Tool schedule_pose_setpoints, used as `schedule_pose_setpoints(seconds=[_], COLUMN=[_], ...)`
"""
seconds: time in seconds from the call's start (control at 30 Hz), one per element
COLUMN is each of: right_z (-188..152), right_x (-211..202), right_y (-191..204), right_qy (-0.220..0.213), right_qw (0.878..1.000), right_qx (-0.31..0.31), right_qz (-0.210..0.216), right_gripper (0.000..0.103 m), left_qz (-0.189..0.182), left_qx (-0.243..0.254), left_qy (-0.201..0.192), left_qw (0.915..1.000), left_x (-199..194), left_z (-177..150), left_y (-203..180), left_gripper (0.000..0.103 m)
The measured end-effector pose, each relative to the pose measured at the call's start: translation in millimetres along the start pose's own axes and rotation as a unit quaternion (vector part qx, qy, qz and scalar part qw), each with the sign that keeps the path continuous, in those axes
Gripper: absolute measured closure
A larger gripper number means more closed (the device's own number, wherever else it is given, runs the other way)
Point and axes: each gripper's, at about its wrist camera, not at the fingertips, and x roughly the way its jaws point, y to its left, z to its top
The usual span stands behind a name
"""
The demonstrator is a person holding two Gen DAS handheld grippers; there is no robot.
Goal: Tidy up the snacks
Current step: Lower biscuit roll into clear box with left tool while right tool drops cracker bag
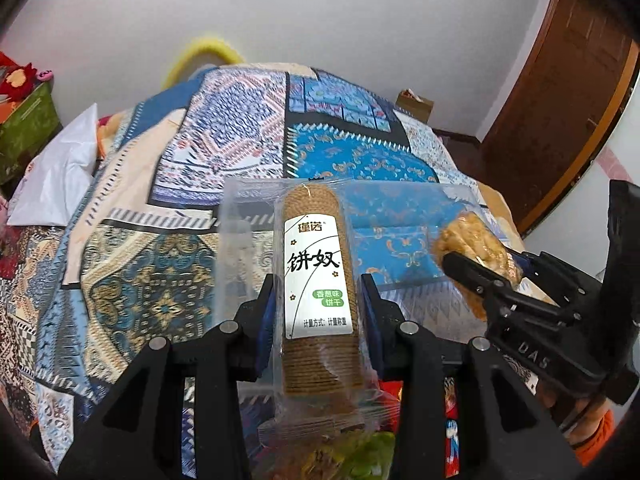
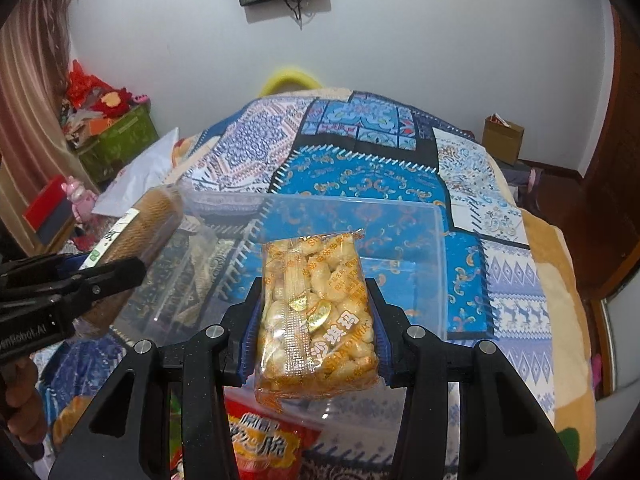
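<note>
Clear plastic bin (image 2: 436, 264) ahead, red snack bag (image 2: 264, 446) perhaps beneath, patchwork bedspread (image 2: 512, 280) around.

A clear-wrapped biscuit roll (image 1: 318, 280) with a white label points toward twelve o'clock. At its three o'clock, a puffed-snack bag (image 2: 316, 316) hangs above a clear bin (image 2: 400, 216).

The white label on the biscuit pack (image 1: 316, 280) reads "瑾诺" at the top, large "饼奴" below, "香葱味 饼干" in green patches, and "计量方式: 计量称重" near the bottom. The right gripper (image 1: 476, 280) carries raised letters "DAS". The left gripper (image 2: 80, 280) shows "enRobot.AI", its start cut off. The yellow snack bag (image 2: 316, 316) bears "沙琪玛". The red bag (image 2: 260, 444) has large yellow characters, only partly legible.
</note>
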Motion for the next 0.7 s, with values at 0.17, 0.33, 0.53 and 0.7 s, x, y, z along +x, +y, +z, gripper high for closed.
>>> schedule_pose_setpoints(seconds=[0.17, 0.33, 0.53, 0.7], right_z=[0.2, -1.6, -6.1, -4.9], right_x=[13.8, 23.1, 31.0, 25.7], right_y=[-1.8, -0.1, -0.6, 2.2], right_qy=[0.017, 0.031, 0.054, 0.052], right_qw=[1.0, 0.999, 0.998, 0.998], right_qx=[-0.008, -0.024, -0.015, -0.021], right_qz=[-0.004, -0.009, 0.002, -0.009], right_gripper=[0.06, 0.06, 0.059, 0.059], left_qz=[0.008, 0.036, 0.037, 0.029], left_qx=[-0.001, 0.001, 0.003, 0.013], left_qy=[0.027, 0.042, 0.041, 0.02], left_qw=[0.9996, 0.9985, 0.9985, 0.9993], left_x=[27.8, 43.4, 44.4, 22.6], left_z=[3.1, -2.1, -4.6, -0.4], left_y=[-1.0, -0.3, 0.7, -1.0], left_gripper=[0.065, 0.064, 0.064, 0.063])
